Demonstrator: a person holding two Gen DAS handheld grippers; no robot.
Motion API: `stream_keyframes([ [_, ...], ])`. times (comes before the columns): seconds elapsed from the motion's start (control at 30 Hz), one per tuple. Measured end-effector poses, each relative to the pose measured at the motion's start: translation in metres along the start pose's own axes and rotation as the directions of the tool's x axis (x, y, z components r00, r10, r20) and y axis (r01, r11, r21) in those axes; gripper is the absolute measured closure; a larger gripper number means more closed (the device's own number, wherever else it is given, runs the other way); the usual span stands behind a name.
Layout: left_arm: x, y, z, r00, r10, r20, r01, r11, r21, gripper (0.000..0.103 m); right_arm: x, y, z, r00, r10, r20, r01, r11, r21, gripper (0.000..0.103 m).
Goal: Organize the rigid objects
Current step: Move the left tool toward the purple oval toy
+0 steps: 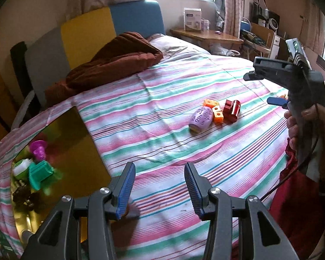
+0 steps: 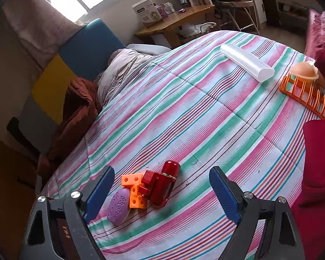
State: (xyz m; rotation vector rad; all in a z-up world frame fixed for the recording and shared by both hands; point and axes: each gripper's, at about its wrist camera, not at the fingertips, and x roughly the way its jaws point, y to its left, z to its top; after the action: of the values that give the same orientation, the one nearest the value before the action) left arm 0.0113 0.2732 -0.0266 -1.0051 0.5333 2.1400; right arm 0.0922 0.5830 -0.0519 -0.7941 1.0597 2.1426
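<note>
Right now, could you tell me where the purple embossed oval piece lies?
On the striped bedspread, the purple embossed oval piece touches the orange holed blocks, near the right gripper's left finger.

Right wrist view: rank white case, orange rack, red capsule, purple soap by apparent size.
1. white case
2. orange rack, partly cut off at the edge, so close to the case
3. red capsule
4. purple soap, about equal to the capsule; both sit nearer the camera

The left gripper [image 1: 160, 191] points steeply downward, its blue-padded jaws partly apart with nothing between them. The right gripper [image 2: 161, 197] also tilts downward with its jaws spread wide and nothing gripped. A hand [image 1: 309, 127] wraps around the right gripper's handle.
</note>
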Motion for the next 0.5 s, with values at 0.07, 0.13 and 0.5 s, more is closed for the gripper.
stream_keyframes([
  [0.07,0.008,-0.004,0.003,1.0,-0.011,-0.012,0.011,1.0,0.006,0.056,0.0,-0.002,0.001,1.0,0.006,0.0,-0.006,1.0,0.01,0.013],
  [0.13,0.015,-0.008,0.005,1.0,-0.016,-0.021,0.016,1.0,0.014,0.056,-0.001,-0.003,0.001,1.0,0.013,-0.001,-0.013,1.0,0.02,0.013],
  [0.5,0.066,-0.015,0.024,0.976,-0.177,-0.124,0.161,0.978,-0.129,0.056,0.002,-0.013,0.004,1.0,0.026,-0.016,-0.025,0.997,0.078,0.012],
])
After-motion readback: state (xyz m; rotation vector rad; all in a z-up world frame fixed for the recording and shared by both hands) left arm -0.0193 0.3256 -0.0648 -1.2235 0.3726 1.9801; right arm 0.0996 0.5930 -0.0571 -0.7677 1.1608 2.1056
